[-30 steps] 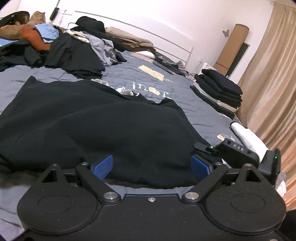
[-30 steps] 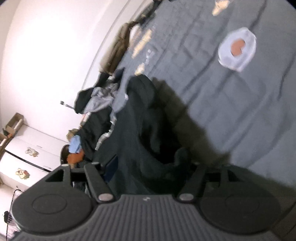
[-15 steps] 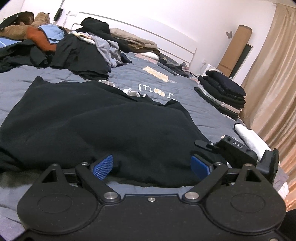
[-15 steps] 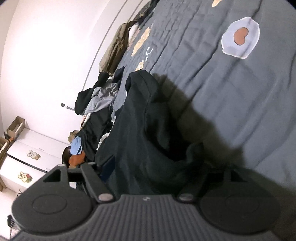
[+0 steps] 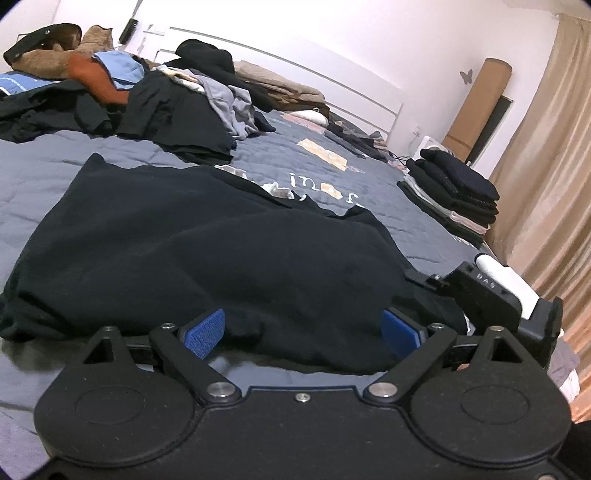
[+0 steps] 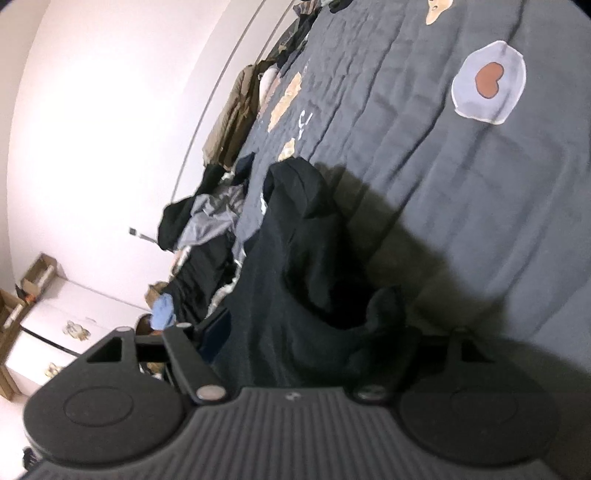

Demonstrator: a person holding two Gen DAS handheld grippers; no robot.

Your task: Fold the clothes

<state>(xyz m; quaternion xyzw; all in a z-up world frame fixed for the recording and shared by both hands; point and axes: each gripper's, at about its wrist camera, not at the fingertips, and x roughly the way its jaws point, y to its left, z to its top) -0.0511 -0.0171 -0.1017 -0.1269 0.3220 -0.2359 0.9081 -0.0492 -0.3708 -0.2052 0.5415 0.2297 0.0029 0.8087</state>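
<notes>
White walls, white headboard, grey quilted bed, beige curtain on the right, cardboard roll in corner, white cabinet by wall.

The black garment was soft matt cloth, and the grey bedcover under it was quilted cloth with stitched ridges. The left tongs were matt black plastic with bright metal screws and ribbed blue pads. The curtain was beige cloth with a slight sheen.
</notes>
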